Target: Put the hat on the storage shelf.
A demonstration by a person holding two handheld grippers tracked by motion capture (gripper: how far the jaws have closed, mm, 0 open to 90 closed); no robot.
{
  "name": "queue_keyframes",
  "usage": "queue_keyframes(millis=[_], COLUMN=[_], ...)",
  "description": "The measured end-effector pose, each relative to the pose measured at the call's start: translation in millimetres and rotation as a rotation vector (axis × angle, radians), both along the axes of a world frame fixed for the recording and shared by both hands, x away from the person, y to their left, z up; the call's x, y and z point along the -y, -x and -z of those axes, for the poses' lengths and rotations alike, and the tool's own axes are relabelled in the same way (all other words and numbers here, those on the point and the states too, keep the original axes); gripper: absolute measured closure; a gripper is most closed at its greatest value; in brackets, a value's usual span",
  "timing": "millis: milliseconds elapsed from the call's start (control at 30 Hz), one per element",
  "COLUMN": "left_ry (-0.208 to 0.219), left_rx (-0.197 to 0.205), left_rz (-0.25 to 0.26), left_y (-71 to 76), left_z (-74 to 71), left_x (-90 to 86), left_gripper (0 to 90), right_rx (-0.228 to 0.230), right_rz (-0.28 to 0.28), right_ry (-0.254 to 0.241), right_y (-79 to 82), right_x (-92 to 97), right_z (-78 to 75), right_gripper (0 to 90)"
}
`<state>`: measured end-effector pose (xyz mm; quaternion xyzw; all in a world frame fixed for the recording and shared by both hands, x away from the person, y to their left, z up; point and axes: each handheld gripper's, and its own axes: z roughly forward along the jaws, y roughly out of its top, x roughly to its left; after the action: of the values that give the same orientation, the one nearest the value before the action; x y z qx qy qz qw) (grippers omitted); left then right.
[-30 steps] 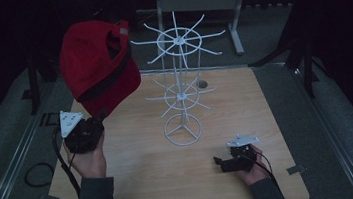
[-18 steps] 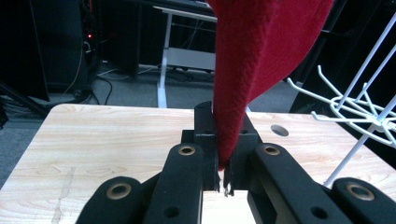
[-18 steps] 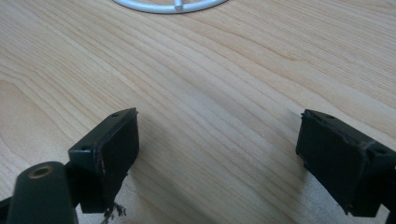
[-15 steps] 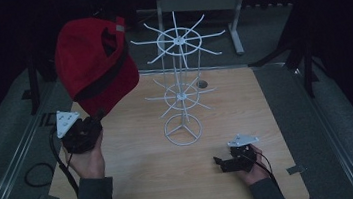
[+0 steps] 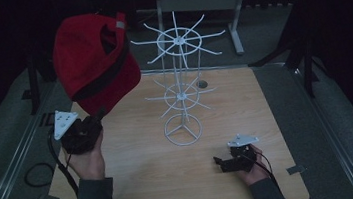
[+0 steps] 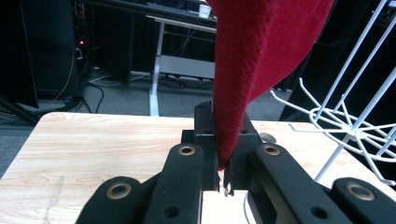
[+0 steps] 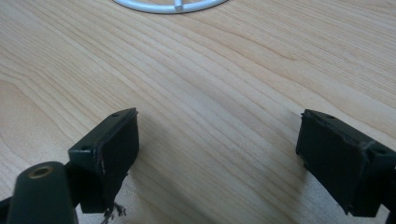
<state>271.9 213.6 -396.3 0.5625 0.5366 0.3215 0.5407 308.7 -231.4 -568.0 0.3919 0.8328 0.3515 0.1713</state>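
A red cap [image 5: 95, 63] hangs in the air over the table's left side, and my left gripper [image 5: 97, 117] is shut on its brim. In the left gripper view the red cap [image 6: 261, 56] rises from between the two pressed jaws of my left gripper [image 6: 223, 158]. A white wire rack [image 5: 181, 86] with two tiers of hooks stands at the table's middle, to the right of the cap. My right gripper [image 5: 220, 163] rests low near the front right of the table. In the right gripper view my right gripper [image 7: 219, 154] stands open over bare wood.
The wooden table [image 5: 139, 189] has a dark surround and a small hole [image 5: 202, 83] behind the rack. The rack's round base [image 7: 170, 4] lies just ahead of the right gripper. A grey desk frame [image 5: 198, 1] stands beyond the table. A cable [image 5: 39, 173] loops at the left.
The cap and the left gripper have shifted slightly left. The right gripper has not moved.
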Motion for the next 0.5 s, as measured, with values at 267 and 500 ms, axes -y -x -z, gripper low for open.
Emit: queue_keyframes(millis=[267,500], left_ry=[0.005,0.006], left_rx=[0.009,0.018], left_rz=[0.008,0.017], left_y=[2.7,5.3], left_z=[-1.5,-3.5], left_x=[1.5,4.1], left_gripper=[86.3,86.3], right_rx=[0.000,0.000], right_rz=[0.000,0.000], right_ry=[0.000,0.000], right_y=[0.0,0.0], right_x=[0.0,0.0], right_z=[0.0,0.0], right_gripper=[13.1,13.1])
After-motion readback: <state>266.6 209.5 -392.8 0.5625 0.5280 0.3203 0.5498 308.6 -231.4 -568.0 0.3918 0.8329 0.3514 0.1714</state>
